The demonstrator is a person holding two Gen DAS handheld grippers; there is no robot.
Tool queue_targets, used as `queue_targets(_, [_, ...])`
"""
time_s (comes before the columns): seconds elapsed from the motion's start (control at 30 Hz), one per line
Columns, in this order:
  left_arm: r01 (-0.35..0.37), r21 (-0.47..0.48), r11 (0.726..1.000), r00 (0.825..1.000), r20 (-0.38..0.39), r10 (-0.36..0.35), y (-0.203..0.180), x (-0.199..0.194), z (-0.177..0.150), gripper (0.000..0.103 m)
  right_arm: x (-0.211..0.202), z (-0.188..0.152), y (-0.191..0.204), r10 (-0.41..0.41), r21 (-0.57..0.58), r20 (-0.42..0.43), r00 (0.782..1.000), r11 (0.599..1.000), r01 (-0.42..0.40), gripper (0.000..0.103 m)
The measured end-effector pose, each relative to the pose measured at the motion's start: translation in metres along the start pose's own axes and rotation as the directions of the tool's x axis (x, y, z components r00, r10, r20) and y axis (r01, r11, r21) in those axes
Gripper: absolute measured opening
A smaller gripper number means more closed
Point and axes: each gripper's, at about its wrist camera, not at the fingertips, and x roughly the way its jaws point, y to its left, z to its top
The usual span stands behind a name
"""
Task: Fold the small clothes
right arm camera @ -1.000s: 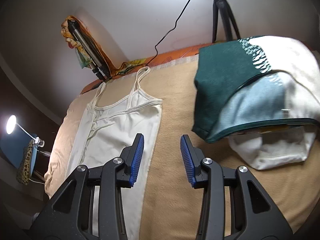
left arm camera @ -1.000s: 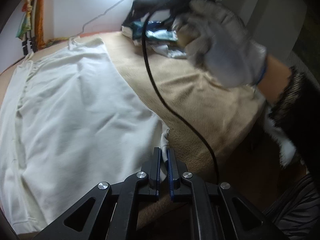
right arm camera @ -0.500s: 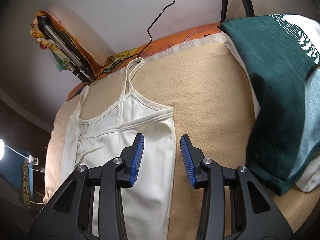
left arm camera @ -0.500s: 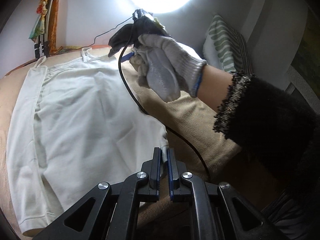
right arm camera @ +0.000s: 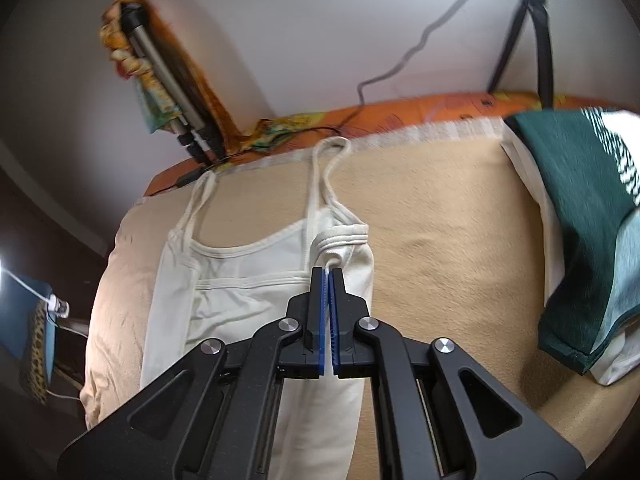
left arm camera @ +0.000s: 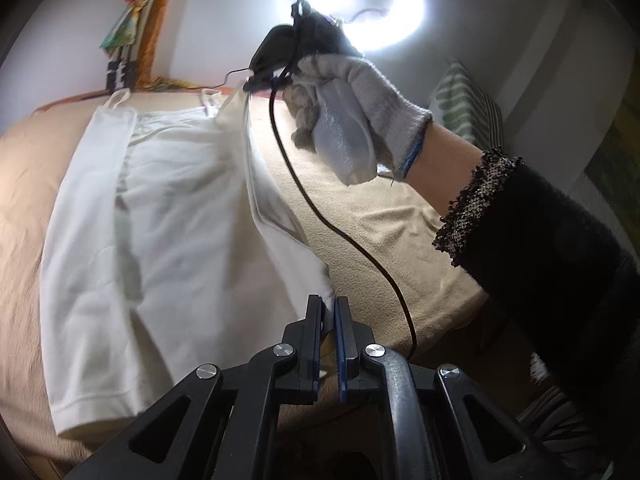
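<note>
A white camisole top (left arm camera: 168,216) lies on a beige blanket (left arm camera: 360,216), straps toward the wall. My left gripper (left arm camera: 329,308) is shut on its lower right hem corner. My right gripper (right arm camera: 330,276) is shut on the top right corner by the underarm; in the left wrist view it (left arm camera: 260,82) shows held by a gloved hand (left arm camera: 352,120). The right side edge of the camisole is lifted off the blanket between both grippers. The camisole also shows in the right wrist view (right arm camera: 240,280).
A stack of folded clothes, dark green on top (right arm camera: 580,208), lies on the blanket (right arm camera: 440,240) to the right. A tripod (right arm camera: 528,28) stands by the wall. A bright ring light (left arm camera: 360,4) glares above. A striped pillow (left arm camera: 468,108) sits at the right. A cable (left arm camera: 340,232) hangs from the right gripper.
My right gripper moved to the camisole's top right corner and shut on it. Both grippers have lifted the right edge. The left gripper stayed shut on the hem corner.
</note>
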Motion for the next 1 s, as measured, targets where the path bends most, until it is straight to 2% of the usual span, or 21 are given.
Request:
queue_targets(0.17, [0.005, -0.058, 0.998, 1.000, -0.007, -0.006, 0.015, -0.008, -0.006, 0.003, 0.009, 0.001, 0.039, -0.002, -0.063, -0.008, 1.000, 0.998, 0.001, 0.003])
queue_targets(0.5, [-0.069, -0.171, 0.983, 0.997, -0.044, 0.063, 0.057, -0.012, -0.028, 0.003, 0.057, -0.010, 0.093, 0.004, -0.134, -0.075, 0.997, 0.991, -0.014, 0.003])
queue_targets(0.6, [-0.077, -0.170, 0.982, 0.996, -0.050, 0.070, 0.058, -0.013, -0.032, 0.003, 0.069, -0.010, 0.102, 0.014, -0.134, -0.085, 0.996, 0.991, -0.026, 0.003])
queue_targets(0.77, [-0.084, -0.139, 0.987, 0.996, -0.050, 0.078, 0.051, -0.015, -0.033, 0.004, 0.078, -0.014, 0.116, -0.041, -0.197, -0.093, 0.995, 0.980, 0.022, 0.004])
queue_targets(0.8, [-0.087, -0.139, 0.986, 0.995, -0.050, 0.081, 0.050, -0.015, -0.034, 0.004, 0.079, -0.014, 0.116, -0.069, -0.210, -0.096, 0.993, 0.977, 0.048, 0.009])
queue_targets(0.83, [-0.089, -0.142, 0.986, 0.995, -0.053, 0.082, 0.051, -0.015, -0.033, 0.004, 0.080, -0.014, 0.114, -0.085, -0.213, -0.102, 0.991, 0.975, 0.061, 0.023])
queue_targets(0.9, [-0.089, -0.148, 0.985, 0.995, -0.057, 0.082, 0.051, -0.014, -0.032, 0.004, 0.079, -0.013, 0.107, -0.104, -0.203, -0.100, 0.990, 0.976, 0.082, 0.041])
queue_targets(1.0, [-0.092, -0.145, 0.985, 0.995, -0.058, 0.084, 0.051, -0.011, -0.027, 0.004, 0.081, -0.015, 0.101, -0.138, -0.226, -0.112, 0.984, 0.968, 0.110, 0.041])
